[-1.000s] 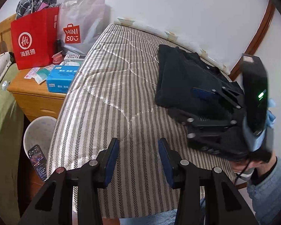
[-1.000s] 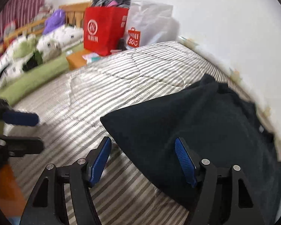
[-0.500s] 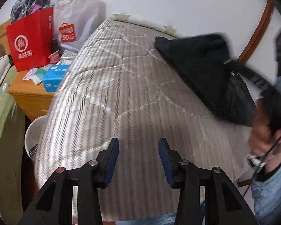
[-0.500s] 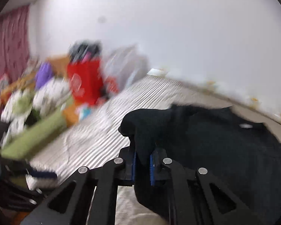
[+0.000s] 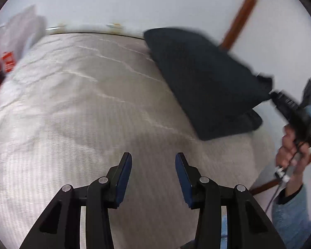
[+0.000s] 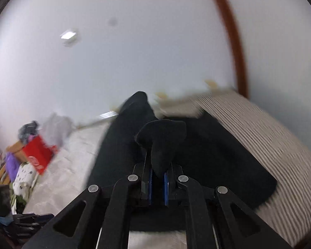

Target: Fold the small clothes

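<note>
A black garment (image 5: 205,78) lies on the striped mattress (image 5: 89,95) near the wall, one corner lifted off the bed toward the right. My right gripper (image 6: 157,183) is shut on that corner of the garment (image 6: 161,143), and a tuft of black cloth sticks up between its blue pads. From the left wrist view the right gripper (image 5: 274,95) shows at the far right, held in a person's hand (image 5: 290,153). My left gripper (image 5: 153,176) hovers over bare mattress, its jaws apart with nothing between them.
A white wall with a brown wooden trim (image 5: 240,14) runs behind the bed. A red shopping bag (image 6: 38,155) and a white bag (image 5: 20,33) stand past the bed's far end, with bedding and clutter (image 6: 22,176) beside them.
The right gripper closed on the garment's near corner and lifted it up and to the right. Both views have swung and blurred; the left gripper stayed apart and shifted along the mattress.
</note>
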### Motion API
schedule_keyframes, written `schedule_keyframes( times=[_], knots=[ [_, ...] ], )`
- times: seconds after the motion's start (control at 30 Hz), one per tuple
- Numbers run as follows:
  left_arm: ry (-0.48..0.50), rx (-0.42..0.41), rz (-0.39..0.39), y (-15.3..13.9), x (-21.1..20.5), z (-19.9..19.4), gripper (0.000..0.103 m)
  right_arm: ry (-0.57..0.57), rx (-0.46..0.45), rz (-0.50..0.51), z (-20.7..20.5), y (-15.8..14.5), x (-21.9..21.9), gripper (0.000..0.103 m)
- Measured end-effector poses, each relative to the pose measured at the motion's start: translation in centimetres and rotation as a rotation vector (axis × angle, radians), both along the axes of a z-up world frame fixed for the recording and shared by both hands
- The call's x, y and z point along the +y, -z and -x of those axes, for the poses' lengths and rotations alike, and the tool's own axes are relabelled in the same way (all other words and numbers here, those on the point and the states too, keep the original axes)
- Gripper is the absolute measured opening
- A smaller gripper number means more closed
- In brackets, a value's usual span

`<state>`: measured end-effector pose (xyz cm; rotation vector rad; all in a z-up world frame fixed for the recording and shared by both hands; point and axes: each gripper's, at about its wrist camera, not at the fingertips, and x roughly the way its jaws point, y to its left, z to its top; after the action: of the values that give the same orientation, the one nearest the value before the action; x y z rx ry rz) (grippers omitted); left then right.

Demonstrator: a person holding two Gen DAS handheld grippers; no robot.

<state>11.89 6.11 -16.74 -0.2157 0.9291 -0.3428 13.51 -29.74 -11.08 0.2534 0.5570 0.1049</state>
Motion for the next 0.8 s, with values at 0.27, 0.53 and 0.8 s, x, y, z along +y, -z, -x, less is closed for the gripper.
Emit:
schedule_keyframes(
  times=[0.27, 0.53, 0.8],
  knots=[
    [0.098, -0.027, -0.077, -0.4, -6.3, -2.0, 0.058, 0.025, 0.100, -0.163, 1.1, 4.7, -4.6, 0.033],
    [0.144, -0.003, -0.081, 0.3, -9.6, -4.4, 0.060, -0.005, 0.090, -0.183, -1.2, 5.4, -4.2, 0.065],
    [0.151, -0.001, -0.104, 1.7, -13.2, -6.8, 0.060, 0.001, 0.097, -0.093, -5.5, 5.8, -2.2, 0.030]
  ],
)
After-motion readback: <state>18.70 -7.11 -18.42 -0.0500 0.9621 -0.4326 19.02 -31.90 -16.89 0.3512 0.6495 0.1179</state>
